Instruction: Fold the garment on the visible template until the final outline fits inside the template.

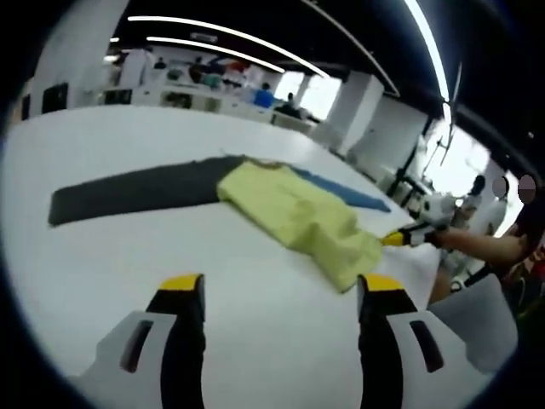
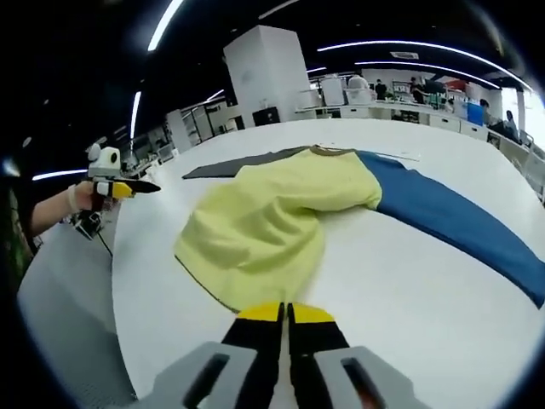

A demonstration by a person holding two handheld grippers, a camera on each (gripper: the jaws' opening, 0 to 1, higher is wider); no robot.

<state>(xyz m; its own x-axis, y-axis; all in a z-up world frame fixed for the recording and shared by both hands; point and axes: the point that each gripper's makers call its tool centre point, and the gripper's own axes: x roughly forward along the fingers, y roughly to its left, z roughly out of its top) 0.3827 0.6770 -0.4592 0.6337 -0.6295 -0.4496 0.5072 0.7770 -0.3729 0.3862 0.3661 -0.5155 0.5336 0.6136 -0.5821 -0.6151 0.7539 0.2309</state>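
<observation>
The white table [image 2: 400,281] takes up most of the room in front of the person. On it lie a long dark grey strip [image 1: 128,192] and a blue strip [image 2: 451,217], end to end, with the yellow garment [image 2: 264,221] rumpled across the middle where they meet. In the right gripper view, the right gripper [image 2: 283,313] has its jaws pressed together at the garment's near hem. The left gripper [image 1: 281,290] hangs over bare table, jaws spread wide, holding nothing.
</observation>
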